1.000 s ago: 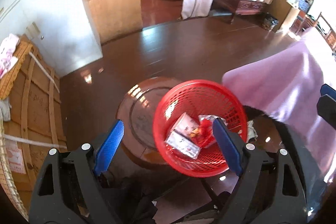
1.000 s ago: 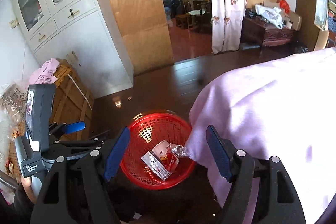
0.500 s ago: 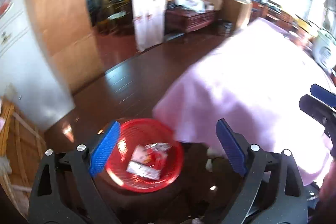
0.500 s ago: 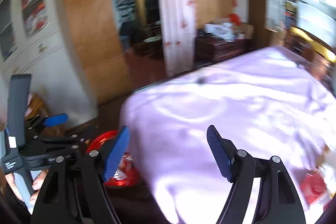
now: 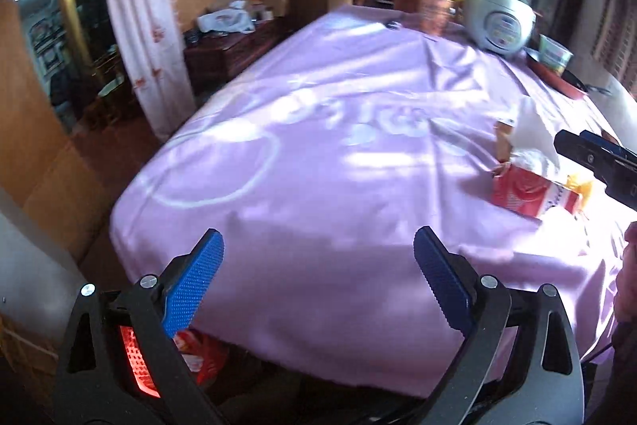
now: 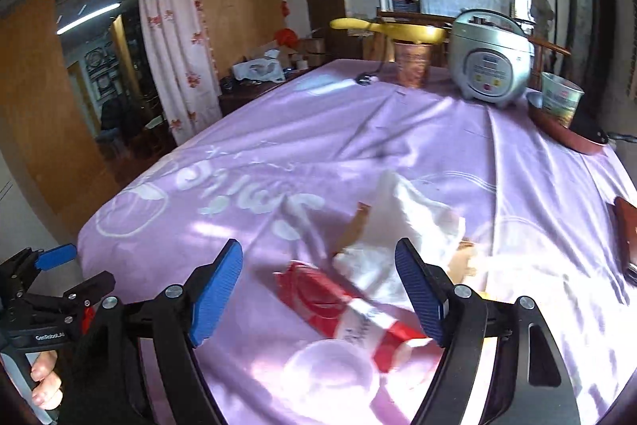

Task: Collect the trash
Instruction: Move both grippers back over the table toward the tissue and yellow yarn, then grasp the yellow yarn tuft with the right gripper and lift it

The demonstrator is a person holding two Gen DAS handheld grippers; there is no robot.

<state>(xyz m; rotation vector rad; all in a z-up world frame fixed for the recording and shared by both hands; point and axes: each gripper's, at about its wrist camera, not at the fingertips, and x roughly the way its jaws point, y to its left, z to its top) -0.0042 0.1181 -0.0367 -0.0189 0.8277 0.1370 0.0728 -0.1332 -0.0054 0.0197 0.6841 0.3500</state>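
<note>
On the table we list a lilac cloth, smooth and creased, with pale ring prints; at its far end a rounded grey rice cooker, a copper-toned cup and a printed tub. Trash lies just beyond our right gripper: a red-and-white wrapper, crumpled white paper and a clear cup, blurred by glare. Both grippers are opening, nothing between the jaws. Below our left gripper, the red basket is mostly hidden.
</note>
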